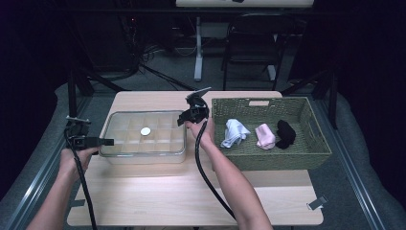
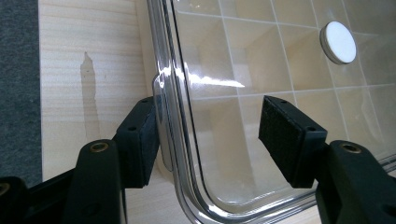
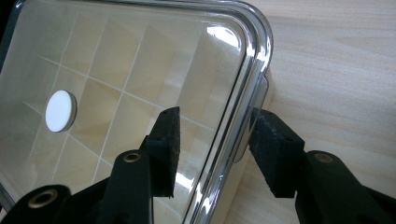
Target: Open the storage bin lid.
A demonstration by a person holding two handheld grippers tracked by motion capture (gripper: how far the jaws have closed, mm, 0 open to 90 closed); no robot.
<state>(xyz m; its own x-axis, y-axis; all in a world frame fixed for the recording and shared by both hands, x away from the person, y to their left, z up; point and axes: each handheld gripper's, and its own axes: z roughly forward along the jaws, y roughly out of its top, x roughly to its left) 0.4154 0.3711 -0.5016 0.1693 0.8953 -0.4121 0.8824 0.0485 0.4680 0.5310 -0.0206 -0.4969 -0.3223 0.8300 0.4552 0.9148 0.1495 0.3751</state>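
**Two hand-held grippers at the ends of a clear compartment box**

A clear plastic compartment box [image 1: 143,139] with a transparent lid [image 2: 261,93] lies on the light wooden desk [image 1: 191,191], in the middle left of the high view. Through the lid one sees a grid of dividers, and a small white round disc [image 1: 145,131] sits near the lid's middle.

The left hand-held gripper [image 1: 103,142] stands at the left end of the box. In the left gripper view its jaws are spread across the lid's rim near the small tab [image 2: 161,121]; one pad [image 2: 140,140] seems to touch the outer edge, the other pad [image 2: 287,137] hangs over the lid, apart from it. The right hand-held gripper [image 1: 184,119] is at the right end, and in the right gripper view its jaws are also spread, one on each side of the rim [image 3: 247,107], not yet pinching.

To the right, a woven green basket [image 1: 297,155] holds a white sock [image 1: 234,132], a pink sock [image 1: 265,136] and a black sock [image 1: 286,133].

I judge the box is light and stiff, but its glossy plastic is slippery and may crack under hard pressing. The lid probably flexes a little. The best place to take hold seems the raised rim or the tabs at both ends, with both sides lifted evenly so that the lid does not twist.
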